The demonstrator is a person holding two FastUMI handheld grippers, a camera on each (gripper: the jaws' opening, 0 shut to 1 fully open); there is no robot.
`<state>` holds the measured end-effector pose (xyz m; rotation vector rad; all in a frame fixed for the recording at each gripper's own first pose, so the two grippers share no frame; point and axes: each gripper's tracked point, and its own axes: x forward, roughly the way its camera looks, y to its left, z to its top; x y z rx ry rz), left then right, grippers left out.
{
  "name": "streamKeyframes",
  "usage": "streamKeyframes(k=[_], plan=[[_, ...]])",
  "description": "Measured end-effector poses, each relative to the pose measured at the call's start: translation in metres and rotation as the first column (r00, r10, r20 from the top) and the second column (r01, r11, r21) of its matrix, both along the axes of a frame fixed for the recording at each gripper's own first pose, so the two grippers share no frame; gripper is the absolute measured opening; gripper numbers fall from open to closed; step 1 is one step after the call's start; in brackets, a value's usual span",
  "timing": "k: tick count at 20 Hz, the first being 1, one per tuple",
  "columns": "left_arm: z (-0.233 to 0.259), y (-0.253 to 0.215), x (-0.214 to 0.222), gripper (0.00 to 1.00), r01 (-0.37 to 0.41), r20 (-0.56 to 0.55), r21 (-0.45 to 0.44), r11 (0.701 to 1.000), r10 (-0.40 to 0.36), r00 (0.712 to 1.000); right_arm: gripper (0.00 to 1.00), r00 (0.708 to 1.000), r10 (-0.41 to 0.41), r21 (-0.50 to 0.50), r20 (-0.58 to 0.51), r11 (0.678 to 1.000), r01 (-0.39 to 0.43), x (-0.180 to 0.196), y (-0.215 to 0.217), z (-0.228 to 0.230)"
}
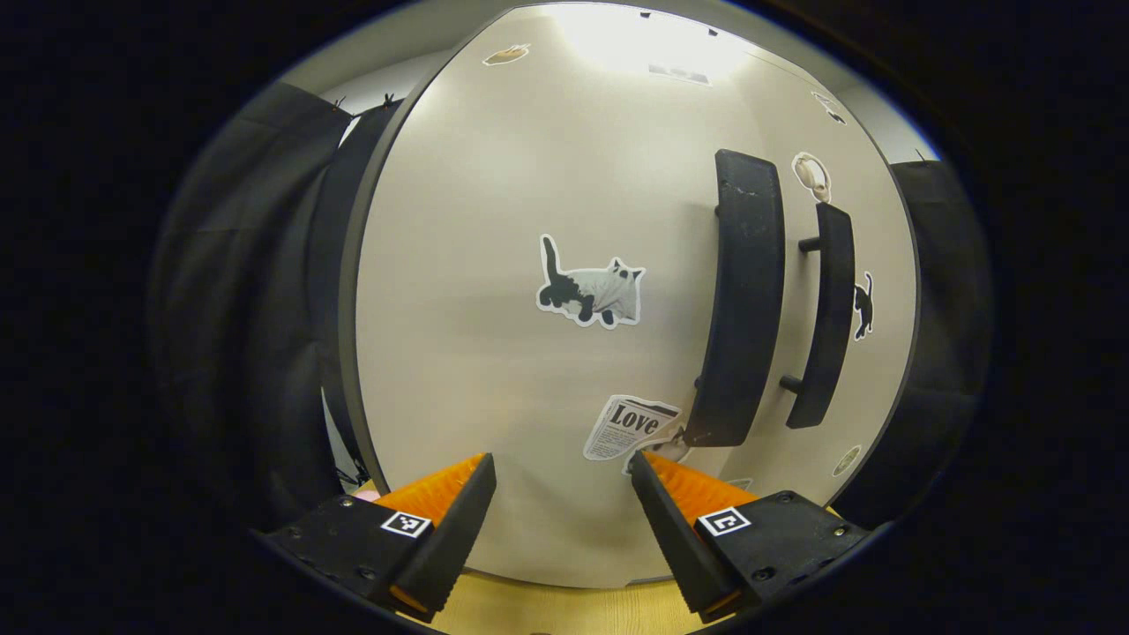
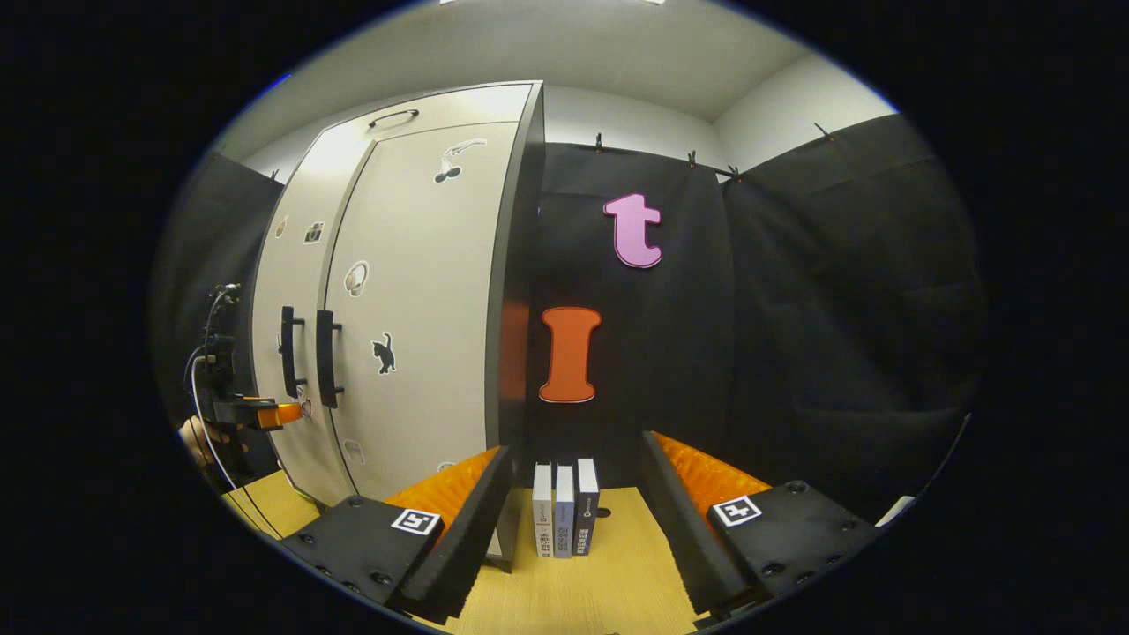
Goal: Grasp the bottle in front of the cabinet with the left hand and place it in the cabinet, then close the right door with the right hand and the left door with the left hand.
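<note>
The cabinet (image 2: 397,291) stands on the wooden bench (image 2: 609,573) with both doors closed, their faces flush and the two black vertical handles side by side at the seam. The bottle cannot be seen; with the doors shut, the inside of the cabinet is hidden.

In the left gripper view the left door (image 1: 529,291) fills the frame close up, carrying a cat sticker (image 1: 591,293) at its middle and a newspaper-print sticker (image 1: 628,427) lower down. The left handle (image 1: 743,300) runs just right of these, with the right door's handle (image 1: 825,316) just beside it. The left gripper (image 1: 562,467) is spread, nothing between its fingers, its tips very near the lower part of the left door; whether they touch it cannot be told.

In the right gripper view the right door (image 2: 419,300) bears a small black cat sticker (image 2: 384,353). The right gripper (image 2: 575,463) is spread and empty, held off the cabinet's right side. Three upright books (image 2: 564,520) stand on the bench just right of the cabinet, against the black cloth wall (image 2: 794,309). The left gripper also appears there, far left, near the handles.
</note>
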<state>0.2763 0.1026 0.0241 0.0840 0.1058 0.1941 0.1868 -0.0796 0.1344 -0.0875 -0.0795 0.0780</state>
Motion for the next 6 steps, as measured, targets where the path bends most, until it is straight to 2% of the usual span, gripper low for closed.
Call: streamKeyframes(k=[5,6], plan=[[0.054,-0.011,-0.044,0.95,0.003,0.043,0.043,0.999,-0.005,0.999,0.96,1.000,0.019,0.010,0.004,1.000,-0.019,0.000,0.004,0.010],[0.063,-0.013,-0.053,0.95,0.006,0.048,0.046,0.999,-0.008,0.999,0.87,1.000,0.022,0.016,0.003,1.000,-0.022,0.001,0.005,0.012]])
